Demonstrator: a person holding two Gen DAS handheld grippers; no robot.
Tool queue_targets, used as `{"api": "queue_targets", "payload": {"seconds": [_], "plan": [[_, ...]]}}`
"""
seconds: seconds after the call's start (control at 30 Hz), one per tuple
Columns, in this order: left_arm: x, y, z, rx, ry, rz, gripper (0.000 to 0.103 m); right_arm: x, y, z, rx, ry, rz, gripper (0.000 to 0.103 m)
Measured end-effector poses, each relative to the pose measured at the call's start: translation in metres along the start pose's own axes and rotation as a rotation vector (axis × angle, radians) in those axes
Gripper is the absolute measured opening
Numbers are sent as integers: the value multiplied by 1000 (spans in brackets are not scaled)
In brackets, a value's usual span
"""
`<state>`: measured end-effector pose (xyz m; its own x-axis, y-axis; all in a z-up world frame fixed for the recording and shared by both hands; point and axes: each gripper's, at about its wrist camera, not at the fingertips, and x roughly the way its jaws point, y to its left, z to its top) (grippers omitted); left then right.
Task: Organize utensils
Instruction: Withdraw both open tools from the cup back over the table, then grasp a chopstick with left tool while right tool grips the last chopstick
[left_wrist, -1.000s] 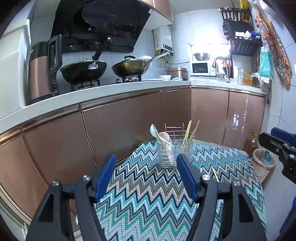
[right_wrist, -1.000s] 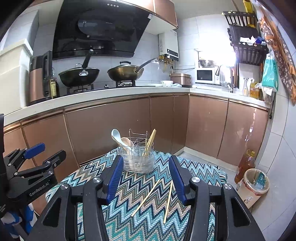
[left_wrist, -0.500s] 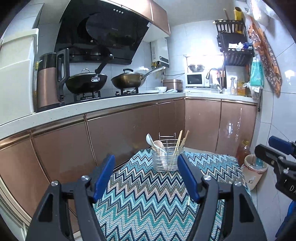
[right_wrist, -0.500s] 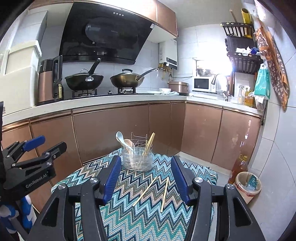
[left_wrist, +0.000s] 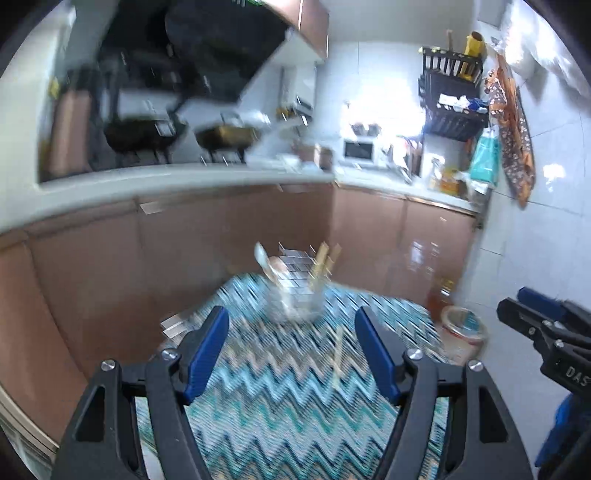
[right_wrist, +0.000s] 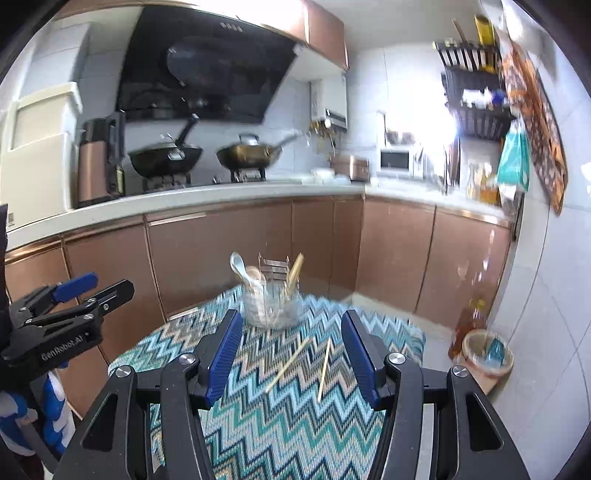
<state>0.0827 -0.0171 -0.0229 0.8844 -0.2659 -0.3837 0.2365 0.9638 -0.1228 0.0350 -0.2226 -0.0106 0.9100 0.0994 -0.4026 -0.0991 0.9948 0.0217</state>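
A clear utensil holder (right_wrist: 271, 304) with a wire rack stands at the far end of a zigzag-patterned table (right_wrist: 288, 424). It holds a white spoon (right_wrist: 238, 266), a wooden spoon and upright chopsticks (right_wrist: 294, 271). Two loose chopsticks (right_wrist: 324, 363) lie on the cloth between the holder and my right gripper (right_wrist: 291, 354), which is open and empty above the near part of the table. My left gripper (left_wrist: 291, 350) is open and empty too; its view is blurred, with the holder (left_wrist: 295, 288) ahead and one chopstick (left_wrist: 338, 356) visible.
Copper kitchen cabinets (right_wrist: 221, 258) run behind the table, with two woks (right_wrist: 166, 157) on the stove. A small bin (right_wrist: 487, 354) and an oil bottle (right_wrist: 471, 325) stand on the floor to the right.
Both grippers have drawn back and risen from the holder, so it looks smaller and farther. The left view is now motion-blurred. Both stay open and empty.
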Motion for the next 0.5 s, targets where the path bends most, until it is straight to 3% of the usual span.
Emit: {"api": "queue_targets", "payload": {"seconds": [0.23,0.37,0.5], "plan": [[80,5,-16,-17,229,-110,68,59,-40,-15,134,187,53,52],[127,-14,-24,49,314,-118,68,99,-60,-20,170,288,83,41],[190,-37,-32,76,435,-142,68,143,-81,-19,185,370,93,37]]}}
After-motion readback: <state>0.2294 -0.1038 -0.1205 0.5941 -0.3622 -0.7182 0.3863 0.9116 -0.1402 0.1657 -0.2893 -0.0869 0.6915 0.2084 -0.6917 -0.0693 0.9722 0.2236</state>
